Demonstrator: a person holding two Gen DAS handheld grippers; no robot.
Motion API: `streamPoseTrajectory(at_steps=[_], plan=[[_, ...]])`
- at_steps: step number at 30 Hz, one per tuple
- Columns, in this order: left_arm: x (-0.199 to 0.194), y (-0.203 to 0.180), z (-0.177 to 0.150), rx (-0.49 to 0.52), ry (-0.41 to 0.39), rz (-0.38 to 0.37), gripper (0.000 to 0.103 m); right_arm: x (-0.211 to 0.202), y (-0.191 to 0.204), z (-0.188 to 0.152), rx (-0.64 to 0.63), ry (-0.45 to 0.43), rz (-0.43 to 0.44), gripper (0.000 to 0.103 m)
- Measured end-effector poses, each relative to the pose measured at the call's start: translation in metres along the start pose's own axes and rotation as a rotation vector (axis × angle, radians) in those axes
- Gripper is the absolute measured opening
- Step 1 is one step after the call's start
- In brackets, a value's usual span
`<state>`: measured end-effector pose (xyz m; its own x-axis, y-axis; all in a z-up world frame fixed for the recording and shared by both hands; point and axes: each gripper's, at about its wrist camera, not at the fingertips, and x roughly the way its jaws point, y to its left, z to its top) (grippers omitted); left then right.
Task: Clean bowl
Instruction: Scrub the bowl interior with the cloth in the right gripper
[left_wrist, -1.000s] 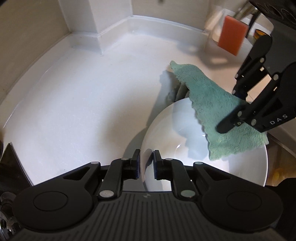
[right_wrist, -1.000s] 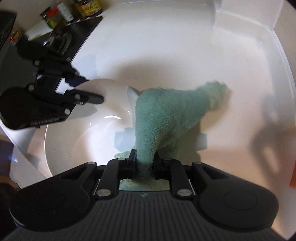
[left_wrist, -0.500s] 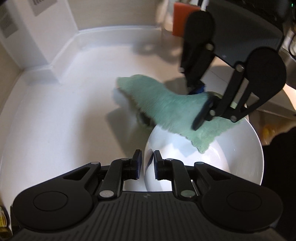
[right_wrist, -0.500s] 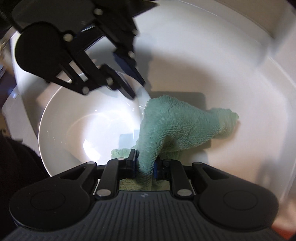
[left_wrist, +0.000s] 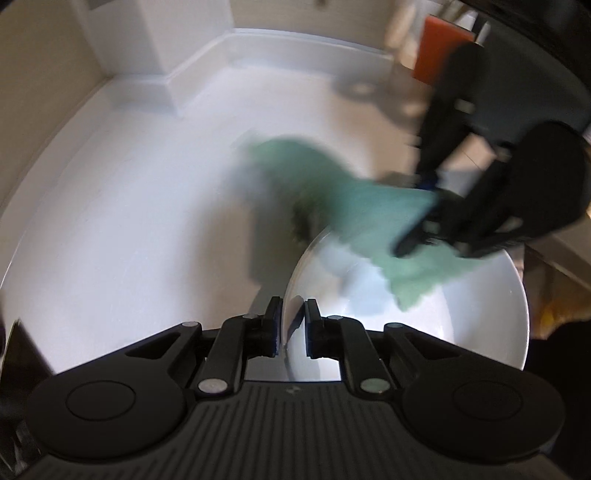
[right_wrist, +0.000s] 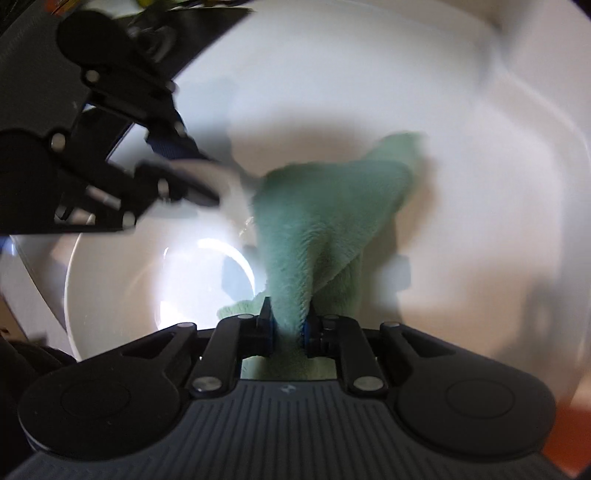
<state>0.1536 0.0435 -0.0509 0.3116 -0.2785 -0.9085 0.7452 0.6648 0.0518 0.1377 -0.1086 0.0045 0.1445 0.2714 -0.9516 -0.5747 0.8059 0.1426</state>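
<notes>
Left wrist: one bowl (left_wrist: 480, 314), one cloth (left_wrist: 369, 214), two claws.

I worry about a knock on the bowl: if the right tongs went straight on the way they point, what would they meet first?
Probably the cloth clamped in the right tongs, then the bowl under it; depth is unclear.

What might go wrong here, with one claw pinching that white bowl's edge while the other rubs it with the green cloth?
1. The left gripper holds the white ceramic bowl only by its thin rim; hard wiping may twist it loose.
2. The green terry cloth, pinched in the right gripper, trails over the rim onto the white counter, so part wipes nothing.
</notes>
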Motion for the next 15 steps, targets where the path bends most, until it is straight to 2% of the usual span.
streamPoseTrajectory(at_steps=[2, 6, 7, 11, 15], plan=[[-0.003, -0.004, -0.006, -0.004, -0.008, 0.002, 0.013, -0.005, 0.0, -0.012, 0.066, -0.013, 0.007, 0.014], [-0.014, -0.008, -0.016, 0.08, -0.002, -0.045, 0.012, -0.006, -0.001, -0.02, 0.062, -0.03, 0.001, 0.013], [-0.017, -0.006, -0.017, 0.102, -0.004, -0.052, 0.016, -0.006, -0.002, -0.019, 0.045, -0.031, 0.0, 0.013], [-0.027, -0.009, -0.01, 0.2, -0.024, -0.085, 0.017, -0.008, -0.007, -0.013, -0.032, -0.031, 0.0, 0.012], [-0.021, -0.009, 0.005, 0.262, 0.008, -0.146, 0.017, -0.011, -0.002, 0.001, -0.162, -0.014, -0.014, 0.012]])
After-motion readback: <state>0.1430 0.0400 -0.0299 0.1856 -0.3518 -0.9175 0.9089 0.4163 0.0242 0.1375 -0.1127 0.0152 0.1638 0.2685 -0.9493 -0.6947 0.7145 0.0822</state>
